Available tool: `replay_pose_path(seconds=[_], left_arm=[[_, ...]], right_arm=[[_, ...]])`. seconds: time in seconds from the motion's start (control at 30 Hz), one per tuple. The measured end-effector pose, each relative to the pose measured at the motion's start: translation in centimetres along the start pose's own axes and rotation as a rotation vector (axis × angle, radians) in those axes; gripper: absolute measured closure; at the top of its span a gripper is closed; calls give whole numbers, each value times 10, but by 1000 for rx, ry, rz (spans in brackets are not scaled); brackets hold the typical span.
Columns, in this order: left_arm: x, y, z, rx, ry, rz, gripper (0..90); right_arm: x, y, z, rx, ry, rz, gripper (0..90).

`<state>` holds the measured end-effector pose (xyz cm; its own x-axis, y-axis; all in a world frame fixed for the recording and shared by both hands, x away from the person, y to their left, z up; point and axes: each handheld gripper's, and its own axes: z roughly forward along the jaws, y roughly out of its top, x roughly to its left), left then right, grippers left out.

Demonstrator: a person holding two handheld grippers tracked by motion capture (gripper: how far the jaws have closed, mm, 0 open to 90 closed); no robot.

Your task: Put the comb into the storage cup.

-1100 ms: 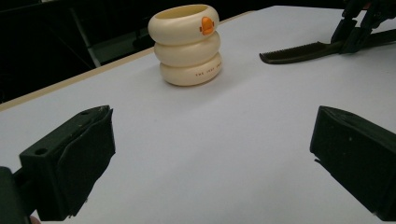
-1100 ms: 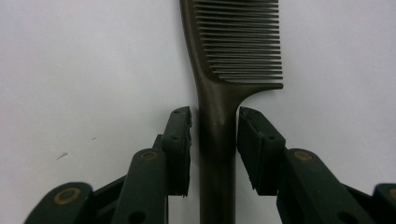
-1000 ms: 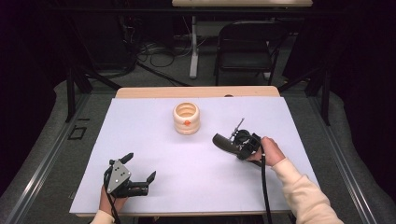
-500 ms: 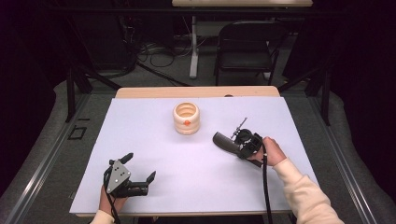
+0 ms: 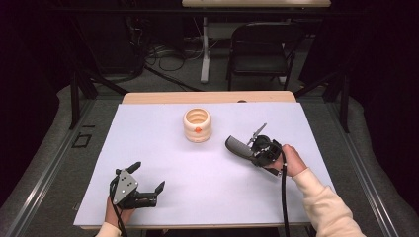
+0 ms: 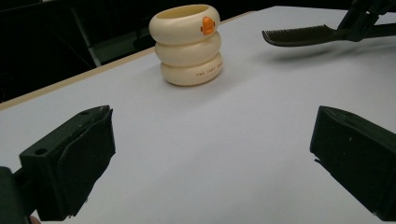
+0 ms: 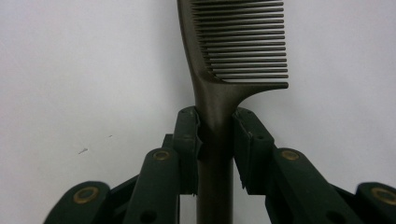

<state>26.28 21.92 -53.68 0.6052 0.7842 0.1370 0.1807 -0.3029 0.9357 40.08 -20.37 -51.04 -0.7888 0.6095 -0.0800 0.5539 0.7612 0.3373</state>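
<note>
A dark comb hangs a little above the white table sheet at the right, teeth end pointing left. My right gripper is shut on its handle; in the right gripper view the comb runs up from between the pads, teeth to the right. A cream holder of three stacked rings with an orange mark stands at the table's far middle. My left gripper rests near the front left, open and holding nothing. The left gripper view has the left gripper, the holder and the comb ahead.
The wooden far edge of the table shows beyond the sheet. A folding chair and floor cables lie behind the table. Bare sheet lies between the two grippers and in front of the holder.
</note>
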Motion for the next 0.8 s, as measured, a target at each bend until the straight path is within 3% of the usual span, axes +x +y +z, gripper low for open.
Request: replay_pose_path(seconds=[0.8], left_arm=[[0, 0, -1, -2, 2, 1, 1]], right_arm=[[7, -5, -14, -94, -10, -16, 724]])
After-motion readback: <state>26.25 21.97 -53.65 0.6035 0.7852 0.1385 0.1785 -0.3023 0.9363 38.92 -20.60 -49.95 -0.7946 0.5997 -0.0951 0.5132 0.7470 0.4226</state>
